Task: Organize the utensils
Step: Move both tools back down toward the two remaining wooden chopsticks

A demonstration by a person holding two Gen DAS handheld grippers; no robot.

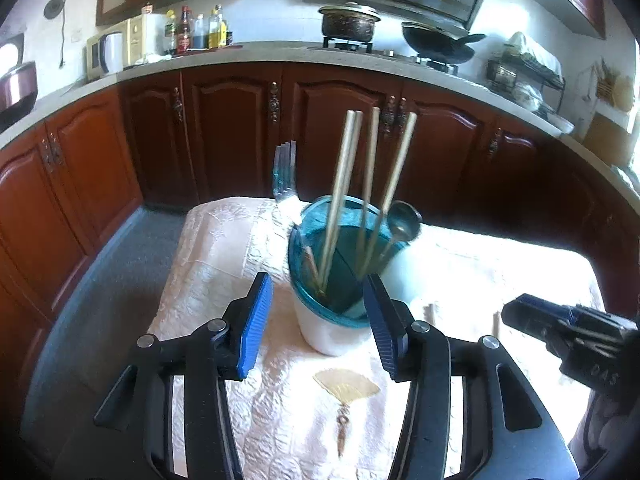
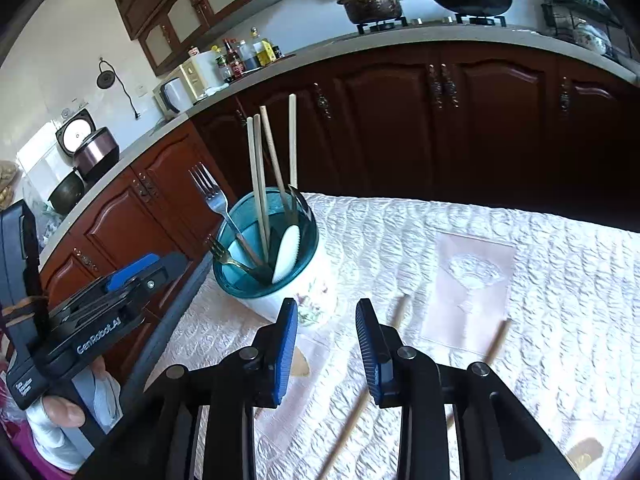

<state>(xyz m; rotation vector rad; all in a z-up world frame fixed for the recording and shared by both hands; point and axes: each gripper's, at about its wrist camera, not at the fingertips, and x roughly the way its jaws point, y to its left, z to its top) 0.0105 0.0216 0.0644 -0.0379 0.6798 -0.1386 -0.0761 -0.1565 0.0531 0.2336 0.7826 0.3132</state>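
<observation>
Right gripper (image 2: 326, 346): jaws spread, nothing between them, above the quilted tabletop (image 2: 560, 280). Loose chopsticks (image 2: 498, 340) lay just beyond and beneath its fingertips, long axes running roughly along its pointing line, nearer this gripper than the left gripper (image 1: 318, 330), also spread and empty. Utensil holder (image 2: 280, 280): ahead-left, upright, already holding chopsticks and forks.

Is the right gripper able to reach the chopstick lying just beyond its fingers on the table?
Probably yes. The right gripper is open and empty, and the chopstick lies flat on the tablecloth just ahead, with nothing between them.
</observation>
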